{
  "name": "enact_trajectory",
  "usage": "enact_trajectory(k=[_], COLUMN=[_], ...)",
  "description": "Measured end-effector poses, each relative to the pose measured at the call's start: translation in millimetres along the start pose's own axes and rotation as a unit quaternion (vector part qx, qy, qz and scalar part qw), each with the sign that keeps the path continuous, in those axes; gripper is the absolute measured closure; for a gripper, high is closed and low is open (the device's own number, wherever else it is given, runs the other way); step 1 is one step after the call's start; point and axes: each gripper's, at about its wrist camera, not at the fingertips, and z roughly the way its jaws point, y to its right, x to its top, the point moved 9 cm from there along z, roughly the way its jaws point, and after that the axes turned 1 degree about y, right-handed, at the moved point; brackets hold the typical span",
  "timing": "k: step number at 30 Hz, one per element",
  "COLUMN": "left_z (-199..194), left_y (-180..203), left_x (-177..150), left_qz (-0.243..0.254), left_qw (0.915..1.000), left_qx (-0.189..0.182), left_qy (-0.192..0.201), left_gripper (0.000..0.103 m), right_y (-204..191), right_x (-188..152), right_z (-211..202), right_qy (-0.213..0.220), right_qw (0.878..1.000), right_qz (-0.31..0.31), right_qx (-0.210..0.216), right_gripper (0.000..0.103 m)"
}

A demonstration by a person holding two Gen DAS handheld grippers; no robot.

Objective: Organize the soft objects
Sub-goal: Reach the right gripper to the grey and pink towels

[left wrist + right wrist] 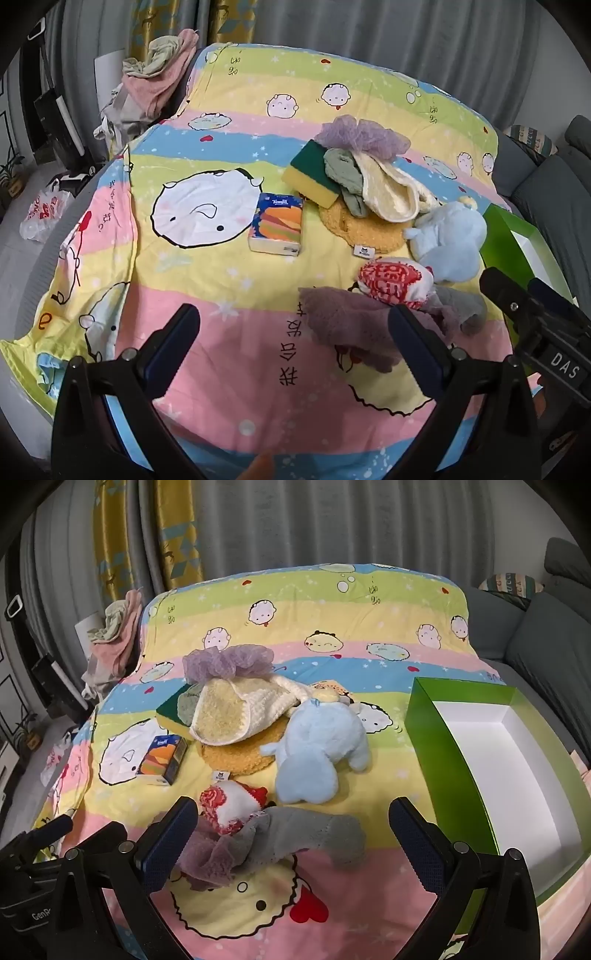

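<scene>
both claws wide open, empty; grey cloth [314, 834] between right claw [291, 843] fingers, untouched

both wrist cams look steeply down over the bedspread [229, 288], close. left one sits further left. both share the blue plush [321, 746].

Bed [388, 602], covered by a striped cartoon-print sheet [332, 930]. Lying directly on it: tissue pack [162, 760], green-and-yellow sponge [314, 177], round yellow mat [236, 760], blue plush toy [321, 749], red-and-white cloth [229, 805], purple cloth [343, 325], grey cloth [314, 834], open green box [443, 738].
</scene>
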Motion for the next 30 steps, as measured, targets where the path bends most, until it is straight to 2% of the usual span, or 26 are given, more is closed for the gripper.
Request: enact_trajectory(k=[6, 9, 14, 19, 24, 28, 30], left_z=[3.2, 5.2, 6.8, 8.5, 9.9, 16.4, 21.7], left_y=[-6.9, -4.3, -2.2, -1.1, -4.7, -5.3, -4.6], left_x=[-2.5, -2.0, -5.8, -8.3, -7.8, -8.3, -10.5], left_qz=[-0.015, -0.001, -0.011, -0.004, -0.01, -0.019, -0.027], left_qw=[0.9997, 0.9998, 0.9995, 0.9997, 0.9996, 0.9993, 0.9985], left_qx=[-0.014, 0.012, -0.012, -0.003, -0.004, -0.016, -0.026], left_qy=[-0.016, -0.018, -0.027, -0.025, -0.024, -0.03, -0.04], left_gripper=[0.001, 0.001, 0.001, 0.002, 0.003, 0.009, 0.011], right_y=[3.2, -2.1, -8.7, -10.8, -11.7, -6.6, -4.1], right_x=[1.0, -1.3, -2.4, -3.2, -3.7, -6.6, -8.6], right_z=[-0.9, 0.6, 0.2, 0.2, 3.4, 9.0, 12.6], right_qy=[-0.005, 0.0, -0.011, -0.014, -0.026, -0.04, -0.052], right_qw=[1.0, 1.0, 0.999, 0.999, 0.997, 0.993, 0.991], right_qz=[-0.005, -0.005, 0.018, 0.026, 0.043, 0.072, 0.087], right_qx=[-0.007, -0.003, 0.039, 0.046, 0.065, 0.081, 0.089], right_gripper=[0.0, 0.0, 0.0, 0.0, 0.011, 0.025, 0.026])
